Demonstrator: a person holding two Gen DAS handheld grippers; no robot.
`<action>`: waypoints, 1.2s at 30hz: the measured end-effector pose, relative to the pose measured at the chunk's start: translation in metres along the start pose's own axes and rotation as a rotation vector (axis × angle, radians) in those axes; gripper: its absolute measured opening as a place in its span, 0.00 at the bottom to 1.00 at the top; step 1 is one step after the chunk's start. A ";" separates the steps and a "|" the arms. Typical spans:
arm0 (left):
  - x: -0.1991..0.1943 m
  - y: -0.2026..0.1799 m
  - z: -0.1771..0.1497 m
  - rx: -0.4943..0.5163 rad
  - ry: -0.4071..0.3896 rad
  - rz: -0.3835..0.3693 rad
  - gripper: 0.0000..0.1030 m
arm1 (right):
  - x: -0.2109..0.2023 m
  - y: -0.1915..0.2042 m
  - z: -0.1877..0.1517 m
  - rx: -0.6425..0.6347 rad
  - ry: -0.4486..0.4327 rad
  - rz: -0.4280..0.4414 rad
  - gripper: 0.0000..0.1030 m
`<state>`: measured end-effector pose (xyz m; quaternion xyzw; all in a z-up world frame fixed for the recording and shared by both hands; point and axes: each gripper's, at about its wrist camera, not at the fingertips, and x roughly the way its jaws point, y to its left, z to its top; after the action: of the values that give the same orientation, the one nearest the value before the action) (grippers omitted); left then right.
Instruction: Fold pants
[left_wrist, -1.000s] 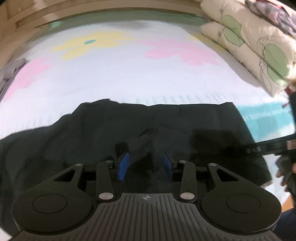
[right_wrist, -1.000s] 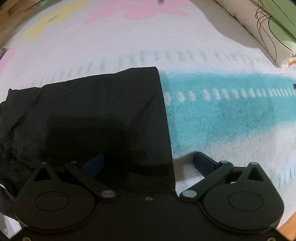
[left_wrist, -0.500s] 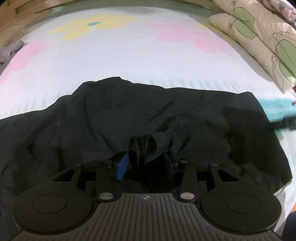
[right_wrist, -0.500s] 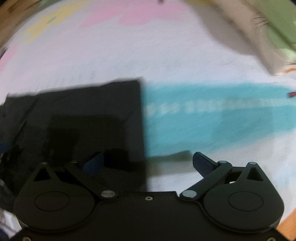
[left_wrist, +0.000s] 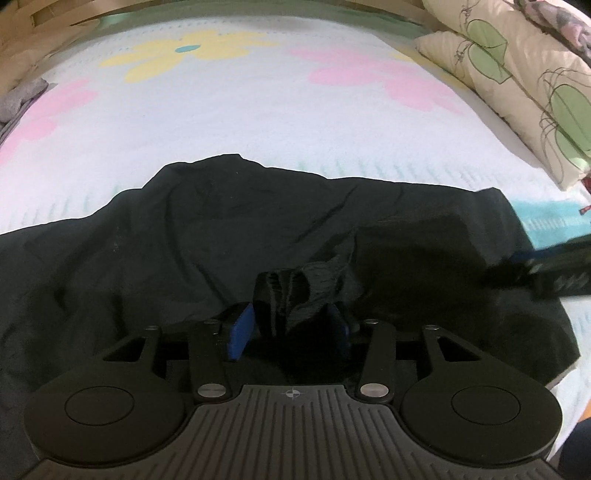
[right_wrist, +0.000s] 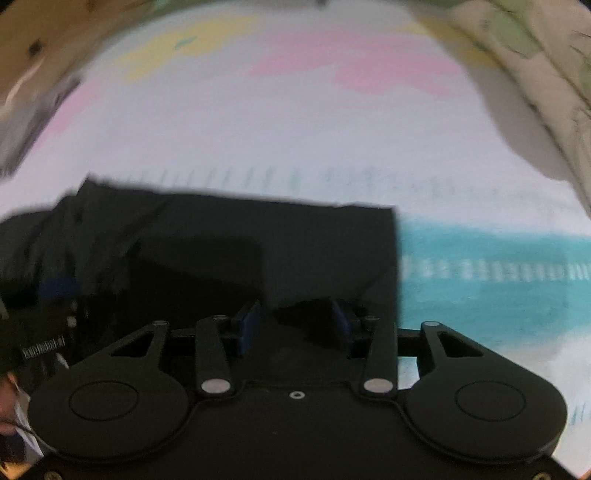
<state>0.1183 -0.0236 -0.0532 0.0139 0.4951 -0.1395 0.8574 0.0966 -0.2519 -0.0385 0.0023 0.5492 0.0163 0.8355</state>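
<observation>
Blk gripper (left_wrist: 291, 328) bodies, blue pads (left_wrist: 242, 332), silver pivot screws.

Soft, even indoor light. The left wrist view is sharp with curved fisheye edges; the right wrist view is motion-blurred throughout, worst at the upper corners.

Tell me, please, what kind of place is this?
Most likely a bedroom. Black pants lie on a bed with a flower-print cover, and pillows are stacked at its far right. Both grippers, left and right, pinch the pants.
</observation>
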 end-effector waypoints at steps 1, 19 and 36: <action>-0.002 0.000 0.000 0.004 0.001 0.002 0.43 | 0.006 0.002 -0.002 -0.016 0.020 -0.012 0.51; 0.021 0.090 0.075 -0.100 0.048 0.270 0.44 | 0.024 0.026 -0.016 -0.029 0.059 -0.074 0.90; -0.024 0.135 0.079 -0.276 -0.107 0.266 0.45 | 0.028 0.017 -0.007 -0.026 0.068 -0.062 0.91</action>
<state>0.2080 0.0991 -0.0076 -0.0459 0.4569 0.0435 0.8873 0.1006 -0.2343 -0.0664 -0.0260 0.5767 -0.0027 0.8166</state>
